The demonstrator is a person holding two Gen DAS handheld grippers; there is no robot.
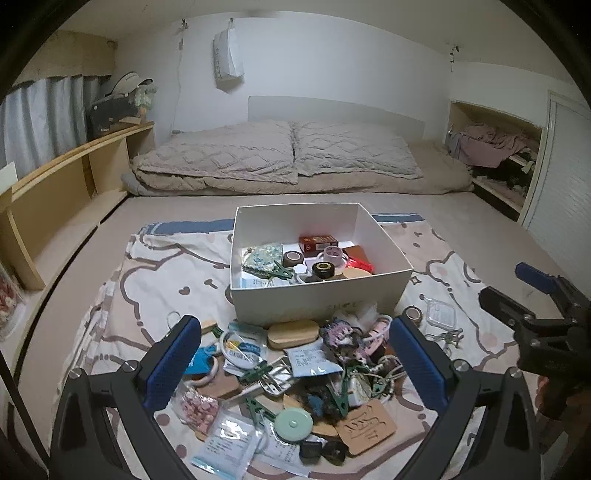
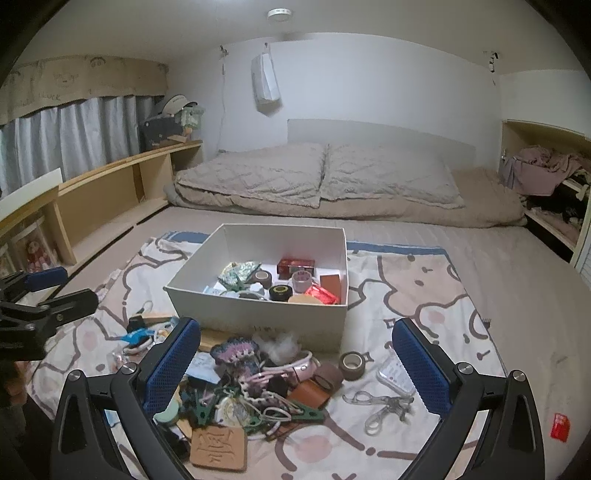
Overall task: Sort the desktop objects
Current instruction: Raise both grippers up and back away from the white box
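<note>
I look into a low room with plain white walls [image 2: 369, 81] and a round ceiling lamp [image 2: 280, 14] shining overhead. At the far end two quilted beige pillows [image 1: 277, 151] lie side by side on folded bedding, against a pale headboard [image 1: 332, 110]. A white bag [image 1: 228, 55] hangs on the far wall above them. On my left a long wooden shelf [image 1: 74, 162] runs under grey curtains [image 2: 74, 136], with caps and a dark bag [image 2: 162, 133] piled at its far end. On my right an open alcove [image 2: 546, 166] holds crumpled clothes. Beige flooring [image 1: 461, 214] stretches out nearer me.
</note>
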